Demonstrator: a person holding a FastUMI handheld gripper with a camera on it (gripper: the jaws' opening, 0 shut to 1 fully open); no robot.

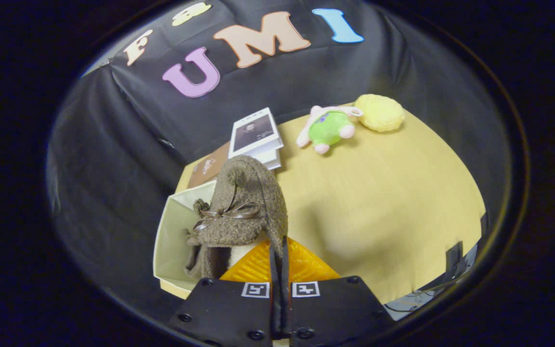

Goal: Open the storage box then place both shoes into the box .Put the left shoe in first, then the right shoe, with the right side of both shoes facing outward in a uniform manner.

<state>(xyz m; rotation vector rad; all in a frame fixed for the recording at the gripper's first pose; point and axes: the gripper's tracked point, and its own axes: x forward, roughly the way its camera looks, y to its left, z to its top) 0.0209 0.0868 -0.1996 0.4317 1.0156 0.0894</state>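
Observation:
A brown fuzzy shoe (246,207) with a brown ribbon bow hangs just ahead of my fingers, its opening toward me and its pale lining showing. My gripper (279,250) is shut, both fingers pinching the shoe's rim on its right side. The shoe is held over the right part of the open cream storage box (171,231), which stands at the table's left edge. The box's inside is pale, and the shoe hides much of it. I cannot tell which shoe of the pair this is.
Beyond the box lie a brown flat piece (207,168) and a stack of books (257,135). A green plush toy (328,127) and a yellow round cushion (380,113) sit at the table's far side. The yellow tabletop (378,207) spreads to the right.

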